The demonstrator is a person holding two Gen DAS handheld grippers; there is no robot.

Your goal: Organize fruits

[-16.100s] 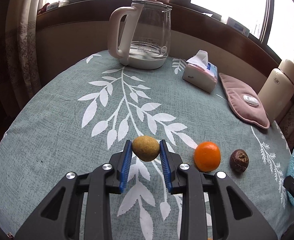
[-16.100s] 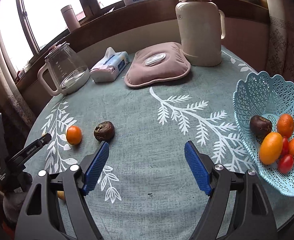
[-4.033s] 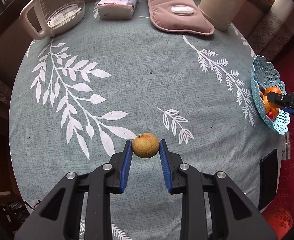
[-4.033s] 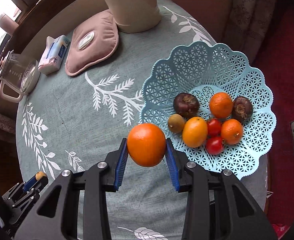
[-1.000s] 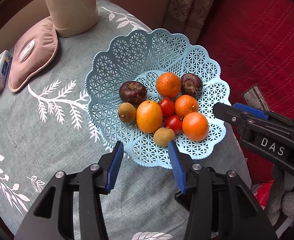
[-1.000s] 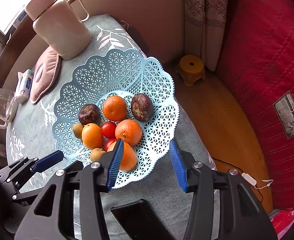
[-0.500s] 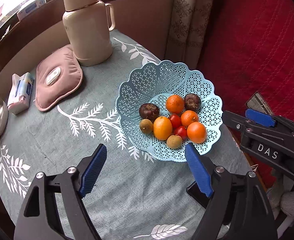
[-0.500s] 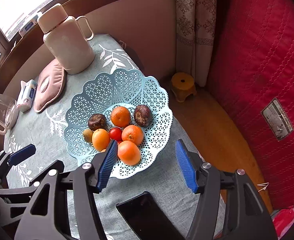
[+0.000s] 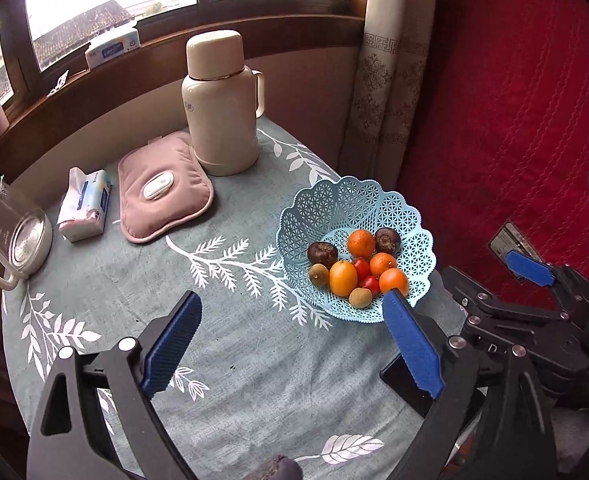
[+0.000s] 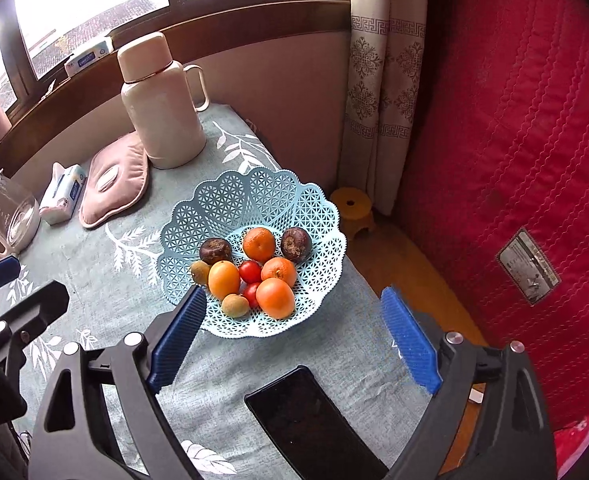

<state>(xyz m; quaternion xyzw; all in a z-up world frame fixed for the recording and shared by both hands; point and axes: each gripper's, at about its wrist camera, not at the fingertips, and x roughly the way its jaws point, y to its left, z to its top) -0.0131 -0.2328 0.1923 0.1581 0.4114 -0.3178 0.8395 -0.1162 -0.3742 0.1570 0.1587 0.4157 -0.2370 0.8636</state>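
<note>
A light blue lattice basket (image 9: 326, 204) stands near the table's right edge and holds several fruits: oranges (image 9: 360, 243), small red tomatoes, dark passion fruits (image 9: 322, 253) and kiwis (image 9: 360, 297). It also shows in the right wrist view (image 10: 230, 196). My left gripper (image 9: 290, 340) is open and empty, held above the table in front of the basket. My right gripper (image 10: 294, 336) is open and empty above the basket's near rim. In the left wrist view the right gripper (image 9: 526, 312) shows at the right.
A cream thermos (image 9: 220, 104), a pink heat pad (image 9: 162, 186), a tissue pack (image 9: 86, 204) and a glass kettle (image 9: 10, 232) stand at the table's back. A black phone (image 10: 314, 420) lies at the near edge. A dark fruit (image 9: 274, 472) shows at the bottom. A yellow stool (image 10: 352, 210) is on the floor.
Both grippers have opened wider and pulled back and up from the basket, so more of the table shows. The yellow-brown fruit and the orange held earlier now lie in the basket.
</note>
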